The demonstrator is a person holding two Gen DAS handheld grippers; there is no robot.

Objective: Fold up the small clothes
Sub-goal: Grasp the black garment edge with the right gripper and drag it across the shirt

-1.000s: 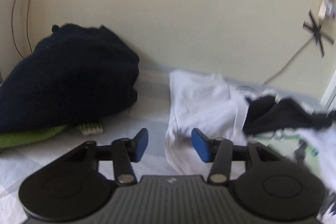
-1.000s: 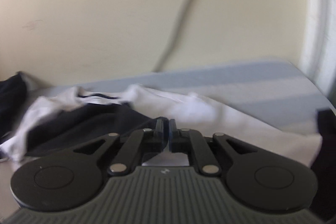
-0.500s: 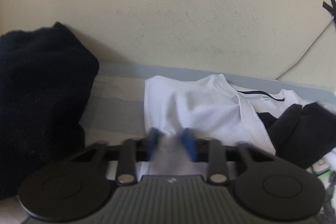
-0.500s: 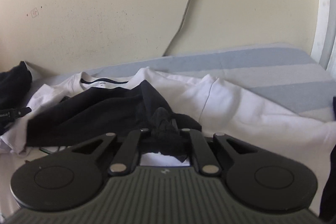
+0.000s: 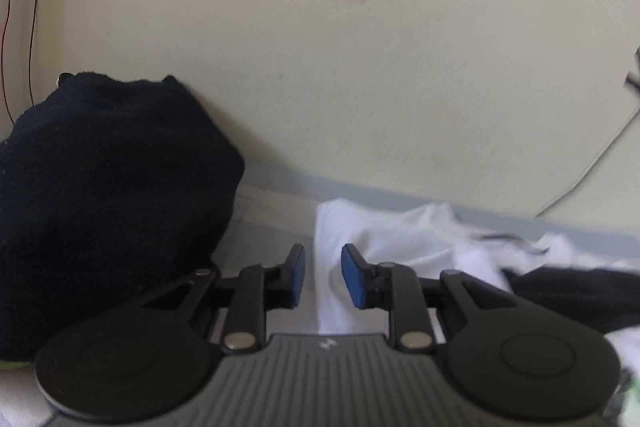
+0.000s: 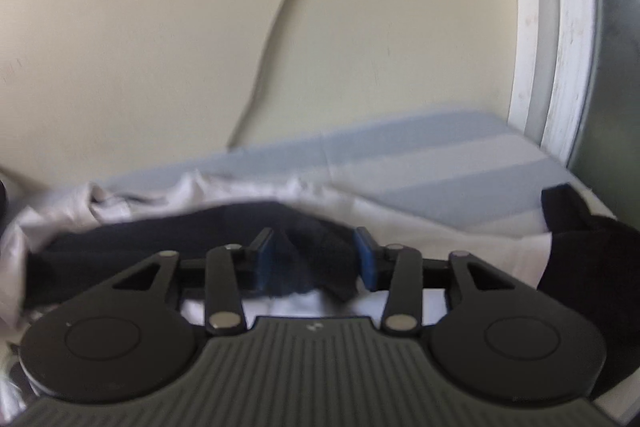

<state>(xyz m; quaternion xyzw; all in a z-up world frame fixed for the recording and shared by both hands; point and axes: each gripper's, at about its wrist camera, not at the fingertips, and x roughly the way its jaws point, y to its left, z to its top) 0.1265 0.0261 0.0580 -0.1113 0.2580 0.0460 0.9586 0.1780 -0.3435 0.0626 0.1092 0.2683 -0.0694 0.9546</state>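
A crumpled white T-shirt [image 5: 400,239] lies on the bed by the wall, with a small black garment [image 5: 580,291] on top of it. My left gripper [image 5: 323,277] sits at the shirt's left edge. Its jaws are opening, the white hem shows in the gap, and the blue pads [image 5: 354,281] do not press on it. In the right wrist view my right gripper [image 6: 315,261] is over the black garment [image 6: 200,235]. Those jaws are opening too, and a bunch of black cloth lies loose between them, on the white T-shirt [image 6: 420,227].
A big dark navy heap [image 5: 100,187] fills the left, against the wall. The striped blue-grey bedsheet [image 6: 440,163] runs to a white window frame [image 6: 560,47] on the right. Another black garment [image 6: 592,255] lies at the right edge. A cable [image 6: 272,59] hangs down the wall.
The left gripper closed on the white shirt's edge, then parted and let it go while shifting left. The right gripper, shut on the black garment, has opened and the cloth has dropped loose.
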